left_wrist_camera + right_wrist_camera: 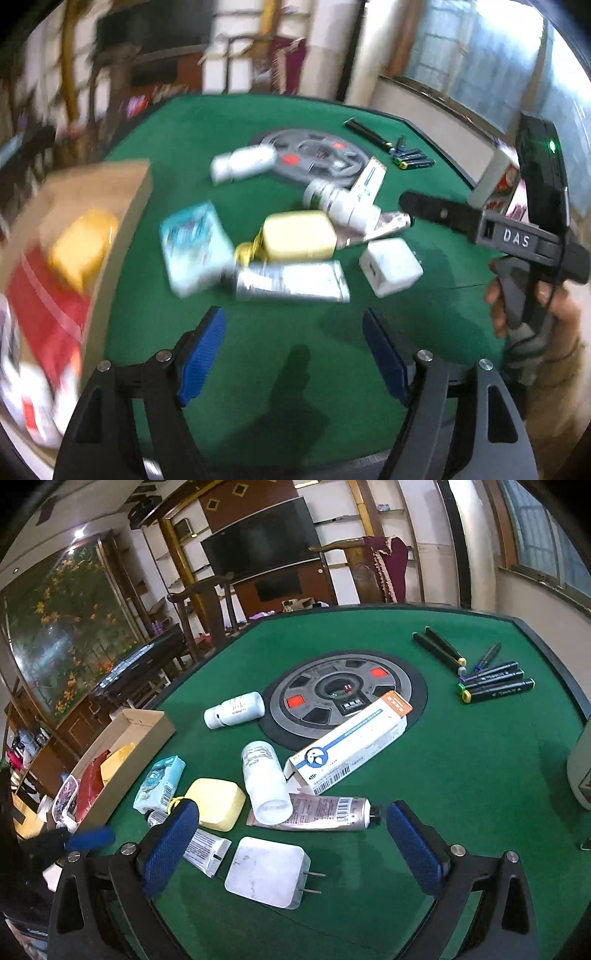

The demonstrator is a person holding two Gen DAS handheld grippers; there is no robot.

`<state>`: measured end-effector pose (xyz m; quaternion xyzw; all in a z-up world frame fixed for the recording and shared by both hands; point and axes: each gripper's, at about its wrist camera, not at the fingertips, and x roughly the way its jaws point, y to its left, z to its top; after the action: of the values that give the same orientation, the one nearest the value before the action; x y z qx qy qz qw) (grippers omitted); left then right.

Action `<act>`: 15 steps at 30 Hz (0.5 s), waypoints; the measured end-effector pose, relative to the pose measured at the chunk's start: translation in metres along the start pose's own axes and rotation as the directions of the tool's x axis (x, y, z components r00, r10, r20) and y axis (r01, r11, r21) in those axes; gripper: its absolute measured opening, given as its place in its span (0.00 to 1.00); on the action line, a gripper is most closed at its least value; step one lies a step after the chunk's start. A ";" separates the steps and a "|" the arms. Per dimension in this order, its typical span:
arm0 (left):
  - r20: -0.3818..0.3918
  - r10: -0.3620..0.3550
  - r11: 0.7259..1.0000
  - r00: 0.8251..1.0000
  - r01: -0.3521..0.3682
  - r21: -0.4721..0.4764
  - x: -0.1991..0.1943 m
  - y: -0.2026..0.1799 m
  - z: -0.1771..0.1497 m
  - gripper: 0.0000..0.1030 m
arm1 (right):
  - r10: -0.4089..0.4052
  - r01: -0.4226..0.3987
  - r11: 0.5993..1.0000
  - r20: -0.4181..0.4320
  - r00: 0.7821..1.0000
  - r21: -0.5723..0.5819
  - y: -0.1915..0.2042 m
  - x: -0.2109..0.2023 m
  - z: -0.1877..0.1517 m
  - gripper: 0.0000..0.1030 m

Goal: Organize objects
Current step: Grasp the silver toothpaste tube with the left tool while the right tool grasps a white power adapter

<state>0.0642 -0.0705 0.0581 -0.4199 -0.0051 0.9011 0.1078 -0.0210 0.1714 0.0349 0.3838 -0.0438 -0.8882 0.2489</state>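
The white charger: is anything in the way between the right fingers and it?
Nothing visible. The charger lies flat on the green table, just ahead of the open right gripper, with bare felt around it. The pink tube lies just beyond it, and the silver tube lies left.

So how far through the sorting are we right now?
Early. Done: the box at the table's left edge already holds a red and a yellow item. In hand: nothing; left claw and right claw are both open and empty. Left: charger, yellow case, two bottles, tubes, carton and markers still lie on the felt.
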 end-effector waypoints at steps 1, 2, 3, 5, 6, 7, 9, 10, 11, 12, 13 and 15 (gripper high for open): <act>0.014 0.011 0.998 1.000 -0.012 0.067 0.003 -0.005 0.005 0.74 | 0.001 -0.001 1.000 0.002 1.000 0.003 0.000 -0.001 0.001 1.00; 0.022 0.023 0.989 1.000 -0.026 0.149 0.008 -0.012 0.011 0.74 | 0.001 -0.001 1.000 0.005 1.000 0.005 0.000 -0.001 0.001 1.00; 0.015 0.036 0.979 0.999 -0.038 0.201 0.013 -0.015 0.014 0.74 | 0.000 0.000 1.000 0.008 1.000 0.007 -0.001 -0.002 0.000 1.00; -0.039 0.026 0.958 0.999 -0.014 0.287 0.028 -0.020 0.018 0.74 | -0.005 0.005 1.000 0.012 1.000 0.012 -0.002 -0.002 0.001 1.00; -0.060 0.017 0.950 0.998 0.003 0.314 0.034 -0.021 0.020 0.73 | -0.006 0.005 1.000 0.012 1.000 0.015 -0.003 -0.002 0.001 1.00; -0.074 0.013 0.943 0.997 0.013 0.334 0.039 -0.022 0.021 0.73 | -0.005 0.005 1.000 0.010 1.000 0.016 -0.002 -0.001 0.000 1.00; -0.115 0.001 0.928 0.993 0.042 0.369 0.051 -0.022 0.024 0.73 | -0.005 0.005 1.000 0.008 1.000 0.013 -0.002 -0.001 0.000 1.00; -0.129 -0.001 0.926 0.992 0.049 0.374 0.055 -0.020 0.025 0.73 | -0.005 0.005 1.000 0.006 1.000 0.010 -0.001 0.000 0.000 1.00; -0.151 -0.001 0.925 0.988 0.059 0.375 0.062 -0.018 0.026 0.73 | -0.005 0.005 1.000 0.004 1.000 0.008 -0.001 0.000 -0.001 1.00; -0.168 0.000 0.926 0.986 0.063 0.371 0.068 -0.017 0.027 0.73 | -0.004 0.004 1.000 0.003 1.000 0.006 0.000 0.000 -0.001 1.00; -0.190 0.003 0.929 0.982 0.068 0.364 0.073 -0.014 0.026 0.75 | -0.003 0.003 1.000 0.001 1.000 0.005 0.000 0.001 -0.001 1.00; -0.215 -0.023 0.938 0.976 0.095 0.332 0.077 -0.008 0.025 0.75 | -0.003 0.003 1.000 -0.002 1.000 0.000 0.001 0.001 -0.001 1.00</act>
<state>-0.0015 -0.0458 0.0168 -0.4866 0.1495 0.8358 0.2057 -0.0202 0.1705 0.0335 0.3848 -0.0431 -0.8882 0.2473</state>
